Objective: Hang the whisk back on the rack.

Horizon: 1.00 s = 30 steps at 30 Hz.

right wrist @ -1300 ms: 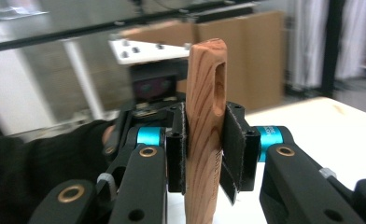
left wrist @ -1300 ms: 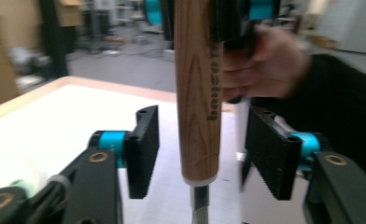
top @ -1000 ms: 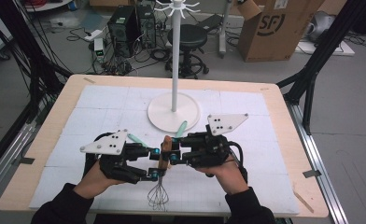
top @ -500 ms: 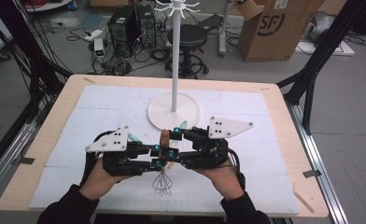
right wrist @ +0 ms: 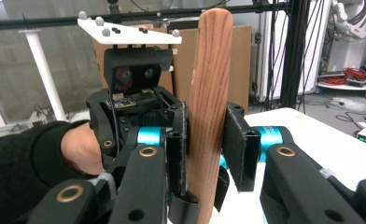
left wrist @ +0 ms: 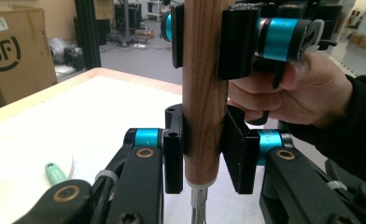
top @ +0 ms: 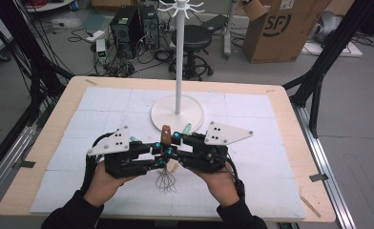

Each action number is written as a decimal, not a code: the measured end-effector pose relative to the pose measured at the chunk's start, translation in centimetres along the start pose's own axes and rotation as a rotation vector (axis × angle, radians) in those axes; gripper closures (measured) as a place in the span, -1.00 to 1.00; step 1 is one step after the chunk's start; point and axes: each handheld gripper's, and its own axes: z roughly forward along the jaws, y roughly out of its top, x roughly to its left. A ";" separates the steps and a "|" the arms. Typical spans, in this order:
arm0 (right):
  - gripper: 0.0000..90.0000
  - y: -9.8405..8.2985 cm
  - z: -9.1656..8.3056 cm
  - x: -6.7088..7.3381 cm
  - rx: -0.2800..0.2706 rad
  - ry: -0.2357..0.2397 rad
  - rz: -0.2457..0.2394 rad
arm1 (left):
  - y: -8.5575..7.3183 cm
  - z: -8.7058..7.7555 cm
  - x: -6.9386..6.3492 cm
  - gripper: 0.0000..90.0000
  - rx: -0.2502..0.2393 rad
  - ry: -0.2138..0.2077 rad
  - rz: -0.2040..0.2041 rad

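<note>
Whisk (top: 165, 179) is held upright over the near-middle of the table (top: 46, 129), between the two grippers. Handle (left wrist: 203, 88) is turned wood, round section, visible grain, rounded top end; metal ferrule and thin steel wire loops hang below it, just above the mat.

Left gripper (top: 152, 153): jaws clamped on the handle's lower end, just above the ferrule. In the left gripper view the black ribbed pads (left wrist: 237, 158) press the wood on both sides. Cyan anodised collars behind the jaws, brass-coloured pivot bushings on the black links.

Right gripper (top: 174, 143): jaws closed on the same handle higher up. In the right gripper view its foam-like pads (right wrist: 237, 149) flank the wood, left one touching, right one close against it; handle tip rises well above the jaws. So both tools grip the one handle, stacked, facing each other.

Each gripper carries a flat white three-cornered plate (top: 227, 134) with dark dots on top. A hand (top: 101, 183) wraps each gripper body, dark sleeves coming in from the near edge.

Table top: pale wood rim, white gridded mat (top: 266, 157) covering most of it. White stand (top: 177, 112) sits toward the far-middle: round flat base, thin straight pole, hooked prongs at top. A small mint-green tag-shaped piece (top: 187, 128) lies at the base's near edge.
</note>
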 end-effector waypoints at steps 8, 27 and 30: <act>0.63 0.5 0.7 -0.8 -0.001 0.053 0.021 | -1.7 -2.6 0.6 0.03 -0.126 0.050 0.011; 0.63 7.5 4.7 -10.3 0.012 0.171 0.067 | -6.6 -11.5 2.6 -0.61 -0.135 0.354 0.044; 0.63 8.9 4.9 -11.6 -0.007 0.160 0.074 | -7.0 -12.3 2.8 -0.61 -0.142 0.378 0.042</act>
